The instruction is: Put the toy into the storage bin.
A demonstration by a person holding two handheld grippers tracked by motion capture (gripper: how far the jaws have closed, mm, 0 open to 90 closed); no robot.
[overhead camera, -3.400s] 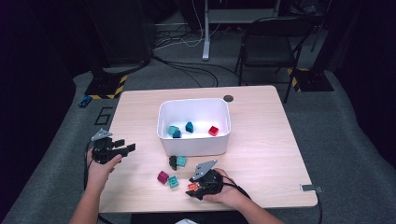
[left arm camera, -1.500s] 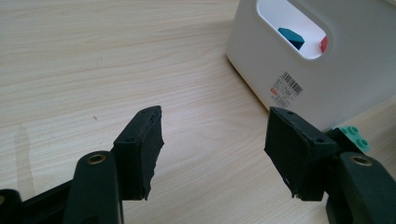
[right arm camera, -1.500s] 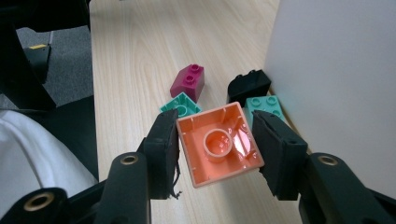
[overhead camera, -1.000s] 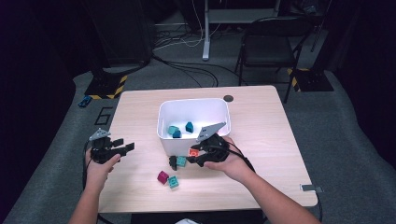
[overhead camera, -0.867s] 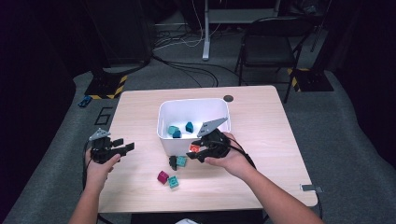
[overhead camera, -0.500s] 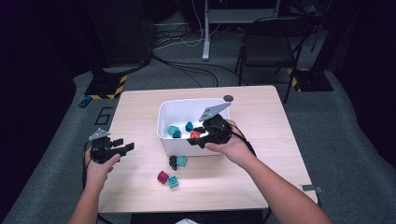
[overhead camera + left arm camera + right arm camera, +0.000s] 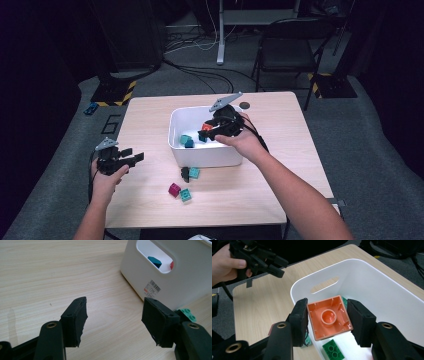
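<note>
Carried up from the surface, the orange brick (image 7: 329, 317), pinched in the right gripper (image 7: 327, 321), hangs mid-frame over the bin (image 7: 372, 287); left gripper (image 7: 113, 321) gapes empty. Released crooked, the brick could bounce out.

table (image 7: 280, 200): light wood | on it: white bin (image 7: 205, 155); black (image 7: 185, 173), teal (image 7: 194, 172), magenta (image 7: 174, 189), green (image 7: 185, 195) blocks

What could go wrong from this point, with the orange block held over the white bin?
The right gripper clamps the orange block only by two thin side walls, tilted; it may slip and drop early. The block hangs near the white bin's near rim, so a release here might bounce it out onto the table, among the loose blocks.
</note>
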